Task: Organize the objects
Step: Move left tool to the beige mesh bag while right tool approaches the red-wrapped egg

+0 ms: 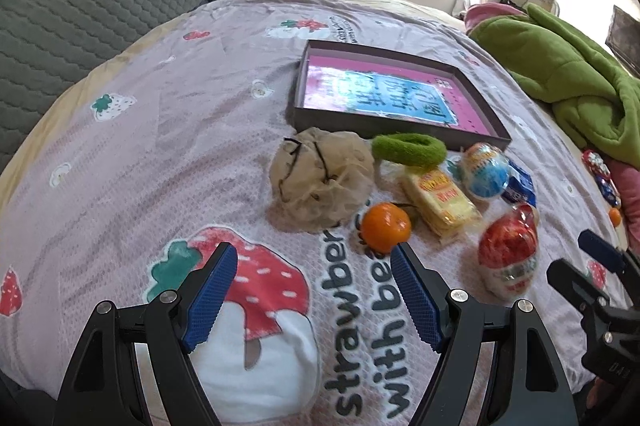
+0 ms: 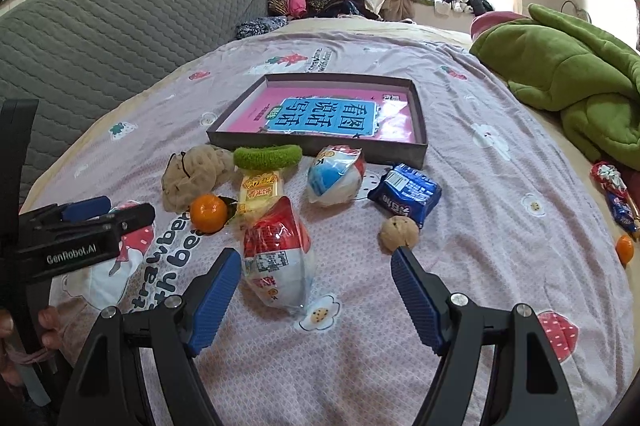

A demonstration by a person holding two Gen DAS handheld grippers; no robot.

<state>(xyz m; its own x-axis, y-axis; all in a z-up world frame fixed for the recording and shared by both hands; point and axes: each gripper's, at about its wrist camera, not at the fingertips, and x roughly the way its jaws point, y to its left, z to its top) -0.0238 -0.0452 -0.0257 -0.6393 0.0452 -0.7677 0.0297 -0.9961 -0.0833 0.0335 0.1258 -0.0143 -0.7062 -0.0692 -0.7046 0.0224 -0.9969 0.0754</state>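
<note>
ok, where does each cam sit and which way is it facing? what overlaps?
Left wrist: on the left tongs, open, facing across the bed toward the window, at the orange and grey tray; the right tongs show at its right edge.
Right wrist: on the right tongs, open, same heading, over the red-and-white packet; the left tongs and fingers show at its left edge.
Shared: tray, orange, packet, green ring.

"GenRobot.AI" on the left tongs (image 2: pixel 86 210); "strawber… with be…" on the bedspread (image 1: pixel 160 146); "看图说话写话" on the book (image 2: pixel 324 118).
</note>
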